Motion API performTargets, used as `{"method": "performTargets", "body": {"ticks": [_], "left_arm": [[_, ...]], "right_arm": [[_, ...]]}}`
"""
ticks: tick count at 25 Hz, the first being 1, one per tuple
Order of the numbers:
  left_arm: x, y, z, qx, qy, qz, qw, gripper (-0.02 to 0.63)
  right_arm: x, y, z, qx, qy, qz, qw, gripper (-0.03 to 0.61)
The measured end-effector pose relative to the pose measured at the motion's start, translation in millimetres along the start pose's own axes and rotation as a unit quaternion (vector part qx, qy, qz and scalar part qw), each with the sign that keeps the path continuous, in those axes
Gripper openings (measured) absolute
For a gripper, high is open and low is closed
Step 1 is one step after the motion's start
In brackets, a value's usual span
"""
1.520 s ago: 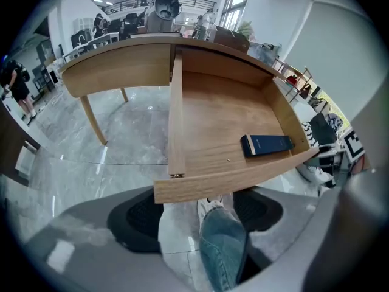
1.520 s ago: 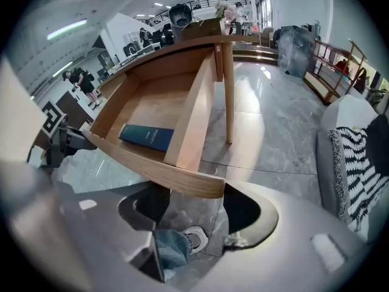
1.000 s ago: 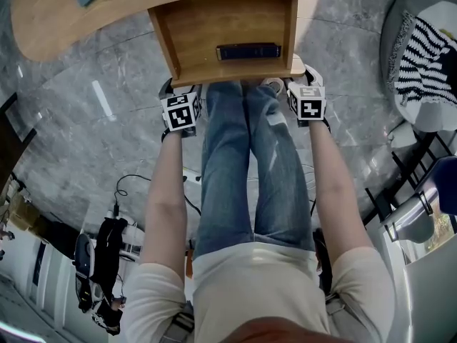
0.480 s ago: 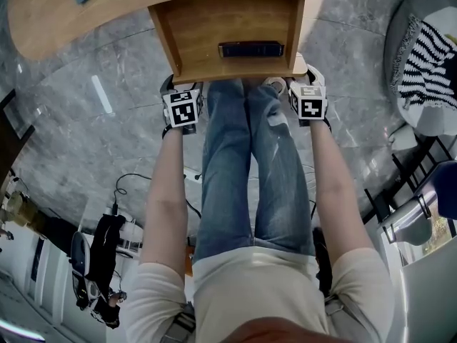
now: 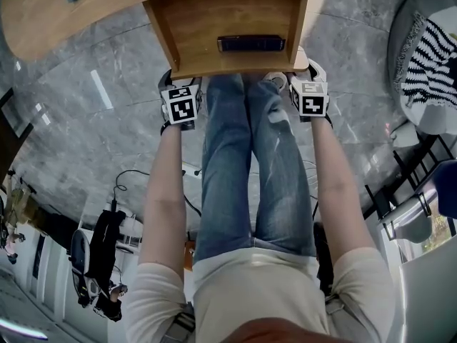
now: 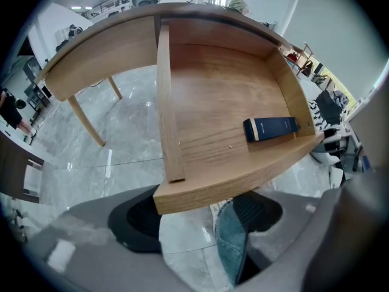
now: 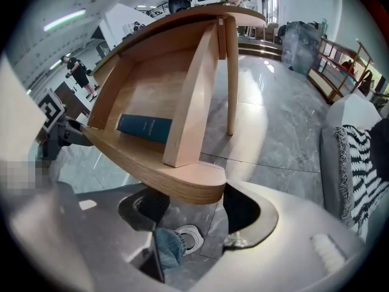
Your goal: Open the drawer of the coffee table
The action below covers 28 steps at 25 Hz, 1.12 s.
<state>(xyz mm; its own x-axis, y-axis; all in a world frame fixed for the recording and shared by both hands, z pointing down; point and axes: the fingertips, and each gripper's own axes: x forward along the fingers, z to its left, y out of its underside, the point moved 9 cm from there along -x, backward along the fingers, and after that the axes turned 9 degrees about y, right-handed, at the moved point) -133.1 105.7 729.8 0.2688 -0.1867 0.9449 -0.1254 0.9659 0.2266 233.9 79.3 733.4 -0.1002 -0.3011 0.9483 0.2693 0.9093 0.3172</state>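
While the drawer (image 5: 235, 20) stands pulled well out of the coffee table (image 5: 43, 20), both grippers sit at its front panel (image 6: 243, 181), pointing steeply down. Left gripper (image 6: 197, 219): jaws spread, pads pressing on nothing. The panel's left corner overlaps the gap, with grey floor (image 6: 121, 157) and a jeans leg (image 6: 231, 248) showing between them. Right gripper (image 7: 193, 213): jaws also spread and empty, with the panel's rounded right corner over the gap and a shoe (image 7: 187, 237) below. A dark blue box (image 6: 271, 128) lies inside the drawer against the front panel.
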Motion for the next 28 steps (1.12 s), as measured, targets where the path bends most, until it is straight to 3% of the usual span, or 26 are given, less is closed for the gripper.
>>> {"method": "performTargets", "body": {"ticks": [28], "left_arm": [[39.9, 4.2, 14.4, 0.021, -0.008, 0.034, 0.9992, 0.359]], "right_arm": [[41.5, 7.2, 1.5, -0.027, 0.002, 0.013, 1.0, 0.267]]}}
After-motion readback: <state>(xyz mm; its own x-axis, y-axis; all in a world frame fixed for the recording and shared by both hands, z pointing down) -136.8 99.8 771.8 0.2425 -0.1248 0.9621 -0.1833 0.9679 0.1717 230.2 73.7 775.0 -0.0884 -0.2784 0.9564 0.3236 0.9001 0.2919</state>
